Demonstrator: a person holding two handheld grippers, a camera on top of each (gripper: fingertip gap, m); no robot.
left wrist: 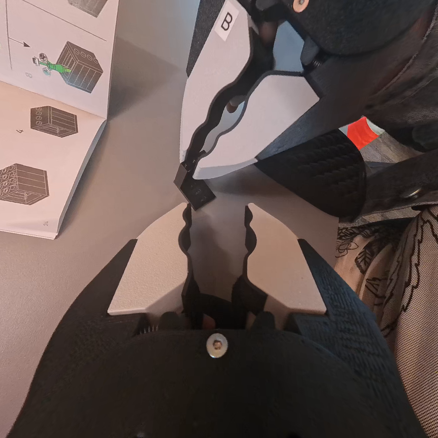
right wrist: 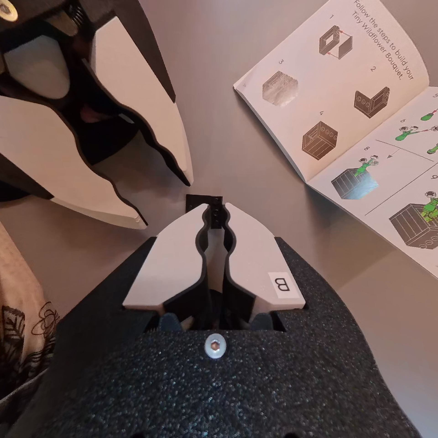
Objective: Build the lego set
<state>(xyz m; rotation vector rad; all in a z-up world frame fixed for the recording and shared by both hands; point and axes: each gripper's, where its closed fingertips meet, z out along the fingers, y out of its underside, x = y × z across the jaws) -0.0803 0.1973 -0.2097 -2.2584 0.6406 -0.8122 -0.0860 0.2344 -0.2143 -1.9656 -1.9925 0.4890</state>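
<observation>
A small black L-shaped lego piece (left wrist: 193, 187) made of two joined plates is held just above the grey table. My right gripper (right wrist: 216, 208) is shut on one plate of it (right wrist: 215, 216); it comes in from the top of the left wrist view (left wrist: 195, 157). My left gripper (left wrist: 216, 208) is open and empty, its left fingertip (left wrist: 183, 208) right beside the piece's lower edge. In the right wrist view the left gripper (right wrist: 167, 203) is open at upper left, close to the piece.
An open instruction booklet (left wrist: 54, 123) with drawings of a black box and green stems lies on the grey table (right wrist: 237, 106), left in the left wrist view, right in the right wrist view (right wrist: 355, 123). Patterned fabric (left wrist: 391, 272) and a black handle (left wrist: 320, 170) lie right. Left and right tips are no more than a few centimetres apart.
</observation>
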